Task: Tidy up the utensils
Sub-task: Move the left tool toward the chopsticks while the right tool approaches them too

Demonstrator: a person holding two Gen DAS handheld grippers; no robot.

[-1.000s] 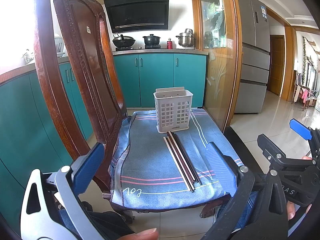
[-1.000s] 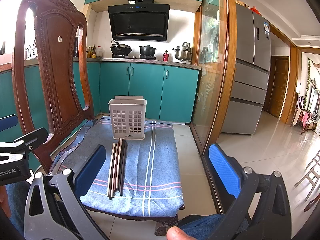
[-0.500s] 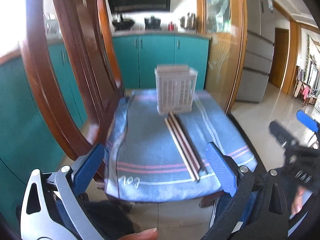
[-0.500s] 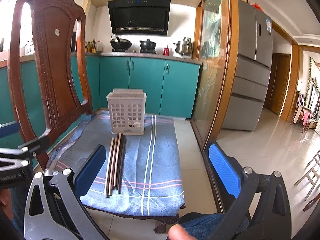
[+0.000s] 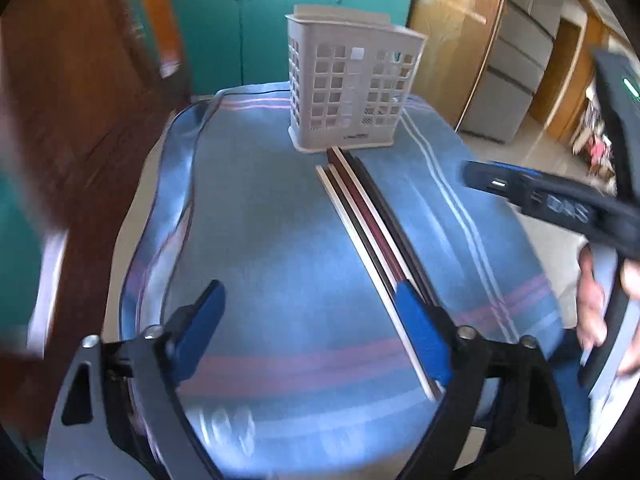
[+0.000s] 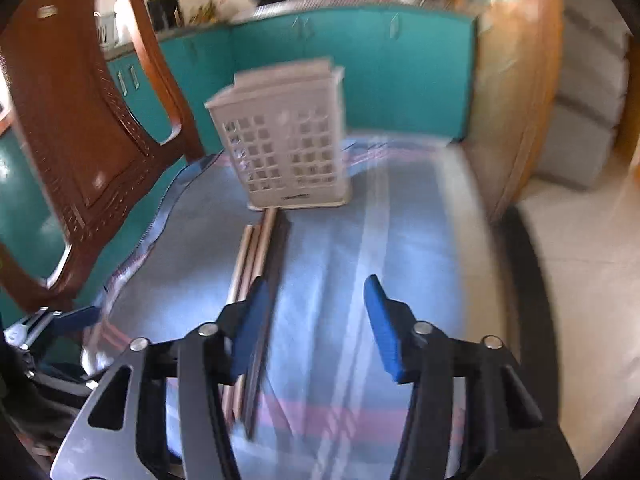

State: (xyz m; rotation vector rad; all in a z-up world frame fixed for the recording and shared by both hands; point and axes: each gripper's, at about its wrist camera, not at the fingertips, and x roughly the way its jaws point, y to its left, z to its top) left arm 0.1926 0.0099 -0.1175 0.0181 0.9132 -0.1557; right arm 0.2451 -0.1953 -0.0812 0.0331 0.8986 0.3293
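Observation:
A white perforated utensil holder [image 5: 348, 92] stands upright at the far end of a blue striped cloth [image 5: 260, 220] on a chair seat; it also shows in the right wrist view [image 6: 286, 140]. Several chopsticks [image 5: 368, 216] lie side by side in front of it, pointing at the holder, and show in the right wrist view [image 6: 256, 264]. My left gripper [image 5: 310, 316] is open and empty above the cloth, its right finger over the chopsticks' near ends. My right gripper [image 6: 316, 316] is open and empty, its left finger over the chopsticks. It shows at the right in the left wrist view [image 5: 560, 204].
The carved wooden chair back [image 6: 80, 120] rises along the left side. Teal kitchen cabinets [image 6: 360, 72] stand behind. A wooden-framed glass door [image 5: 452, 40] and a tiled floor [image 6: 580, 260] lie to the right. A person's hand [image 5: 592, 300] holds the right gripper.
Both grippers have moved forward and down over the seat, now tilted at the cloth and chopsticks. The right gripper's jaws have narrowed. The holder and chopsticks have not moved.

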